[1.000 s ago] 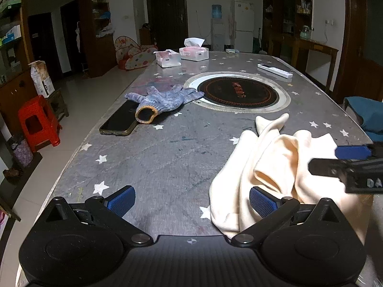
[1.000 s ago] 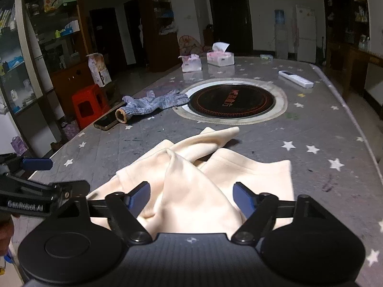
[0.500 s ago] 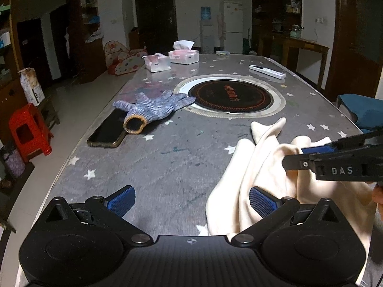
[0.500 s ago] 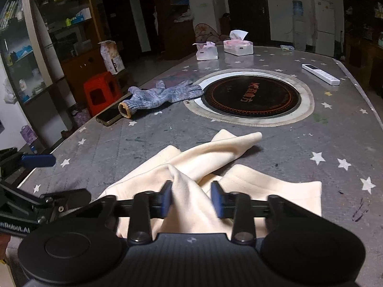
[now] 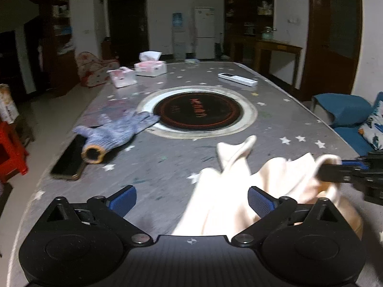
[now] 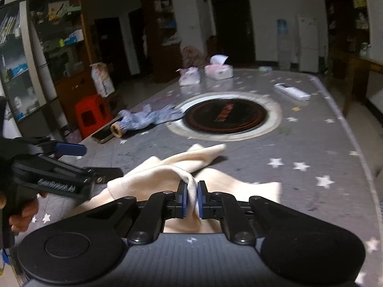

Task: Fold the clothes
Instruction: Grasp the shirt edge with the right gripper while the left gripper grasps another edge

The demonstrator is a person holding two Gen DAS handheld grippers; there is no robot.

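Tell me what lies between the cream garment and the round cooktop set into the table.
Only bare star-patterned tabletop separates the cream garment from the round cooktop, seen in both wrist views.

Two wrist views, low over the counter (image 5: 167, 167)

Each looks forward past its own gripper; both share the cloth (image 6: 167, 169) just ahead.

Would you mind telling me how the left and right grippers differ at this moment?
The left gripper is open with fingers spread wide; the right gripper is shut. The left holds nothing, whereas the right pinches a fold of the cream garment. Both have blue pads.
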